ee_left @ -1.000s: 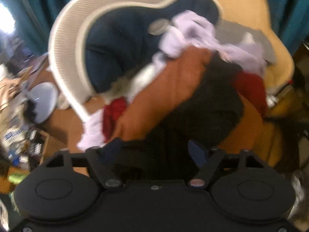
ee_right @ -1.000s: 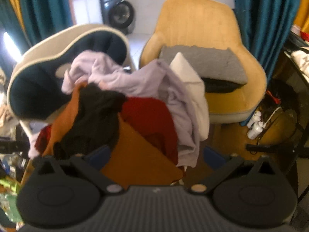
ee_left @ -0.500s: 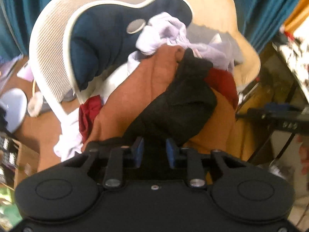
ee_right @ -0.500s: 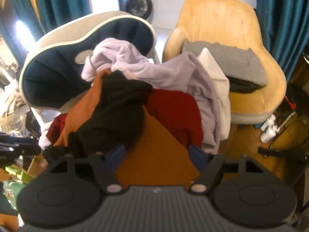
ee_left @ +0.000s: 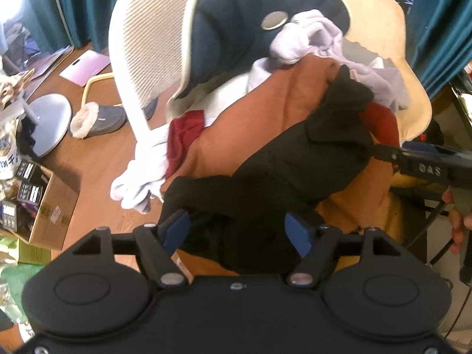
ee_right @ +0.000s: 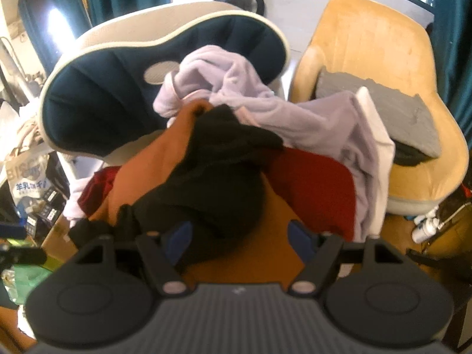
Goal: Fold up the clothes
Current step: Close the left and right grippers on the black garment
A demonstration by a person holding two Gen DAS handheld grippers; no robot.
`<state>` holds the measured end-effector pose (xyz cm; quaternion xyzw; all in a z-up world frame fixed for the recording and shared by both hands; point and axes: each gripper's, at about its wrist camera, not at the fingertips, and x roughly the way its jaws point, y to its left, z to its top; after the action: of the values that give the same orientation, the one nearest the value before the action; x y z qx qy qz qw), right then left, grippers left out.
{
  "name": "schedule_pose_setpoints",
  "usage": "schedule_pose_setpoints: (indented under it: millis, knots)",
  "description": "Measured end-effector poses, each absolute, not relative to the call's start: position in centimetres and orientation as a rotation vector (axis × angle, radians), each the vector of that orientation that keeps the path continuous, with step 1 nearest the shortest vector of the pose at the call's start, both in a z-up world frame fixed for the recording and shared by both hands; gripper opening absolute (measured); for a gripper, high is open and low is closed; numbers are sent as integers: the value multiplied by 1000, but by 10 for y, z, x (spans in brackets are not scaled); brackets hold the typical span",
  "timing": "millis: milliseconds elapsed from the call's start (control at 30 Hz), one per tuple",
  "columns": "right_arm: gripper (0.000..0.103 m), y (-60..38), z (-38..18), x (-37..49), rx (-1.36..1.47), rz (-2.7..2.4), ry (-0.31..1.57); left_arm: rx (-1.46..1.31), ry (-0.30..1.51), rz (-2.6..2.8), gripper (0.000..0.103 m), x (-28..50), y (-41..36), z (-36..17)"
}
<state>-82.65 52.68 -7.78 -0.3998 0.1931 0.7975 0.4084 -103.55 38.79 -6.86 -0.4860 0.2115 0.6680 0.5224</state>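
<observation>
Both our grippers, left gripper and right gripper, hover with jaws apart over the black garment (draped atop the orange garment).

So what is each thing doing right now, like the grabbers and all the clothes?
left gripper: open, over the black garment
right gripper: open, holding nothing
black garment: crumpled, on top of the pile
orange garment: spread out under the black one
lilac garment: bunched up against the backrest
red garment: partly buried
grey cloth: folded, on the yellow chair
</observation>
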Motion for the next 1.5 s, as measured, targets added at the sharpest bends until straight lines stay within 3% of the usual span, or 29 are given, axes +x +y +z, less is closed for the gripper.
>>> schedule_pose_setpoints:
  millis: [200, 233, 267, 367, 700, 933, 1033, 1100, 1167, 1300, 1500]
  knots:
    - [70, 543, -97, -856, -1062, 2020, 455, -1183, 495, 1613, 79, -1034, 379, -71]
    - [58, 546, -101, -860, -1087, 2025, 460, -1182, 494, 1606, 79, -1033, 378, -71]
    - [36, 548, -105, -863, -1108, 2035, 469, -1177, 496, 1599, 80, -1032, 378, -71]
    - [14, 552, -105, -863, -1122, 2047, 514, -1162, 511, 1588, 81, -1027, 379, -72]
    - [10, 557, -46, -802, -783, 1997, 535, -1156, 551, 1552, 85, -1010, 396, -91]
    - [10, 539, -33, -803, -759, 2046, 526, -1227, 519, 1534, 85, -991, 433, -126]
    - [10, 534, -25, -806, -750, 2058, 544, -1306, 474, 1549, 75, -993, 441, -140]
    - [10, 533, -22, -806, -757, 2063, 548, -1341, 464, 1555, 40, -994, 444, -148]
    - [10, 533, -21, -807, -769, 2064, 548, -1347, 468, 1549, 18, -997, 444, -152]
    - [10, 532, -20, -803, -774, 2058, 560, -1303, 424, 1526, 10, -1009, 428, -135]
    - [10, 528, 7, -779, -653, 2031, 578, -1093, 268, 1529, 8, -1044, 384, -34]
